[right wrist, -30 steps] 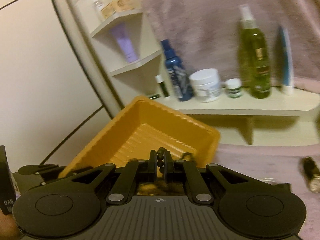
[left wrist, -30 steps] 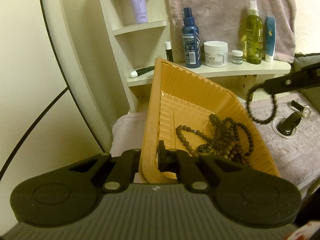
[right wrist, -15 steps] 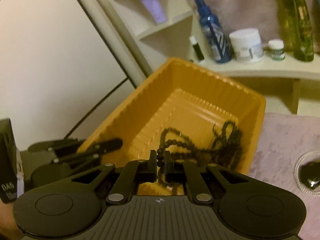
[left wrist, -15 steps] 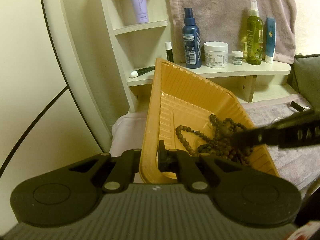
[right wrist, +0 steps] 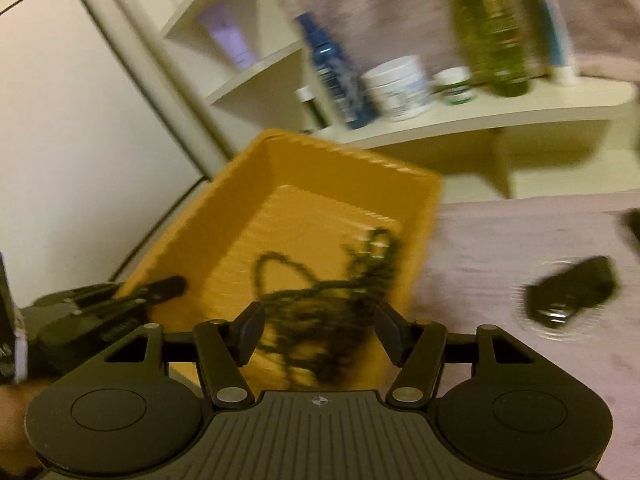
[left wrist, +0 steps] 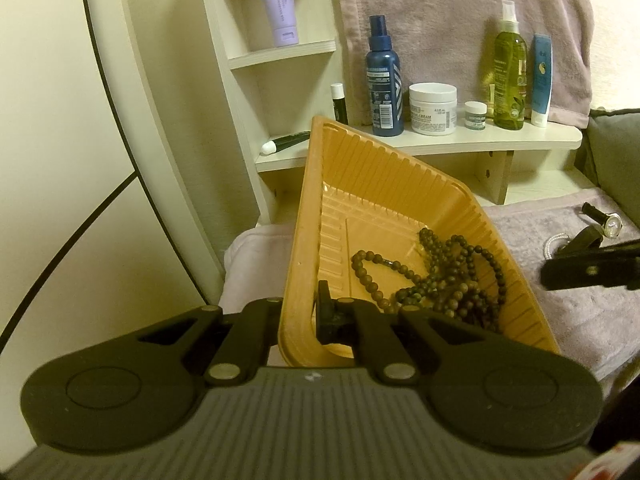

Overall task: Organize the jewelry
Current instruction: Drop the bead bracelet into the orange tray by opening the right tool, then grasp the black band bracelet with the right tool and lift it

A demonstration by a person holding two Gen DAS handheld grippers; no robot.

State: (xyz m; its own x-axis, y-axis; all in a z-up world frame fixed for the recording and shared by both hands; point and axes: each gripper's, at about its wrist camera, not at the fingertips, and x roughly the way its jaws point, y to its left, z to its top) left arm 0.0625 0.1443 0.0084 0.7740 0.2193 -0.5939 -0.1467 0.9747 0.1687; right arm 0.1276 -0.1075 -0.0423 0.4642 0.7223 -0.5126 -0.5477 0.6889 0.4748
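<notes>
a: holding station, the left tool [left wrist: 298,312] stays pressed together on the near rim of the orange tray [left wrist: 384,176], one finger inside the wall and one outside, keeping the tray tilted over the towel-covered bed [left wrist: 576,320].

b: and the right tool [right wrist: 318,334]?

a: its jaws have just been opening and now stand spread above the tray's near end. the bead strings [left wrist: 436,280] lie loose on the tray floor, below and ahead of the pads; nothing is pinched.

b: which relation governs the next move?

a: the remaining pieces lie to the right of the tray, on the towel: a wristwatch [left wrist: 606,222], and beside it a white coiled bracelet [left wrist: 554,242] with a dark object [right wrist: 572,296] lying on it. in my judgement the right tool is the nearer; the left is committed to the tray. the watch's long axis runs slantwise, from up-left to down-right in the left view, so the jaws should probably close across the strap.

b: any legible writing?

a: little. the white jar [left wrist: 433,108] reads "cream"; its brand line is too small. the blue spray bottle [left wrist: 385,80] shows a barcode only. the lilac tube [left wrist: 279,4] has script i cannot read.
</notes>
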